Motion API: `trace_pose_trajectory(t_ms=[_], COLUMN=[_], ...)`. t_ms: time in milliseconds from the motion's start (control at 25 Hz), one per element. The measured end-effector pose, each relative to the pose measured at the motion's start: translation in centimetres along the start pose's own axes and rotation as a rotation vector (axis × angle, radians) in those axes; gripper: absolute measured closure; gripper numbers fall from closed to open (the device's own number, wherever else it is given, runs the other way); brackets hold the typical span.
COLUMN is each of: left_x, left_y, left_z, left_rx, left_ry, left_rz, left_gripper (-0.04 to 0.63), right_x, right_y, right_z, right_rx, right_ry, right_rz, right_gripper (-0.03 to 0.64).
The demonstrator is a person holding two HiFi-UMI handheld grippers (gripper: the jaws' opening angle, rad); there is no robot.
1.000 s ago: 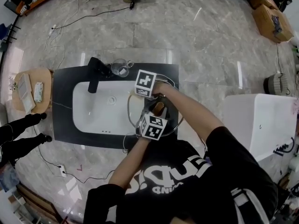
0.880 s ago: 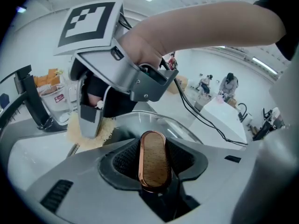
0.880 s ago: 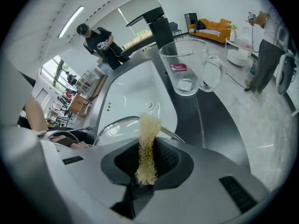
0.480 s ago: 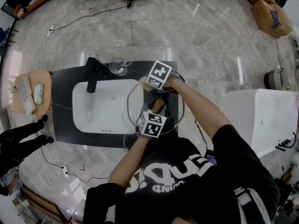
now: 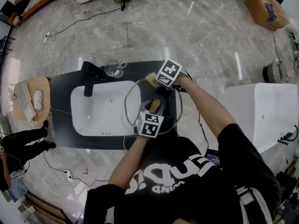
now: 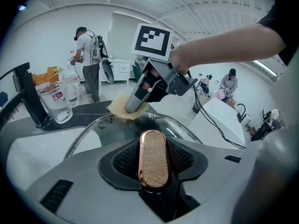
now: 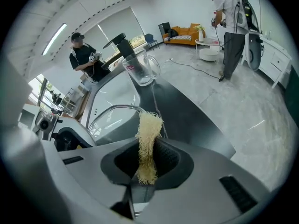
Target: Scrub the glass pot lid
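The glass pot lid (image 5: 135, 94) lies tilted over the right end of the white sink (image 5: 93, 118), its metal rim (image 6: 88, 129) showing in the left gripper view. My left gripper (image 5: 154, 108) is shut on the lid's wood-and-copper handle (image 6: 153, 160). My right gripper (image 5: 153, 80) is shut on a yellow loofah scrubber (image 7: 148, 143), which presses on the lid's far rim (image 6: 124, 108).
A black faucet (image 5: 89, 76) and a glass measuring jug (image 5: 113, 69) stand at the back of the dark counter (image 5: 60, 101). A white cabinet (image 5: 261, 111) is to the right. A small wooden side table (image 5: 29, 99) sits left, and people stand around.
My right gripper has slid the scrubber along the lid's far edge, toward the right and back. The left gripper has held the handle still.
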State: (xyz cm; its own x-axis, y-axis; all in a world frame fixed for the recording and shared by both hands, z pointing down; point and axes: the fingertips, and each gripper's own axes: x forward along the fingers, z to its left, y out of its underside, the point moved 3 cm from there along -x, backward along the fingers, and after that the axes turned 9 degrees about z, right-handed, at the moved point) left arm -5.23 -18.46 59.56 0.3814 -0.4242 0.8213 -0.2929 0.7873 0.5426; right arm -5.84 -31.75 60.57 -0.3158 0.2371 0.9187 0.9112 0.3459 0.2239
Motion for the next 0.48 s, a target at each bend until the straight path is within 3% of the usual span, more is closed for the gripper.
trace_pose_trajectory(t_ms=[480], left_x=[0.5], left_y=[0.2], left_z=[0.1], left_rx=[0.009], left_ry=[-0.003], left_rz=[0.009], left_gripper=[0.414], right_x=[-1.1], right_y=[4.7], right_z=[-1.7], right_rx=[0.056], right_ry=[0.048], right_rz=[-0.046], right_gripper=[0.569])
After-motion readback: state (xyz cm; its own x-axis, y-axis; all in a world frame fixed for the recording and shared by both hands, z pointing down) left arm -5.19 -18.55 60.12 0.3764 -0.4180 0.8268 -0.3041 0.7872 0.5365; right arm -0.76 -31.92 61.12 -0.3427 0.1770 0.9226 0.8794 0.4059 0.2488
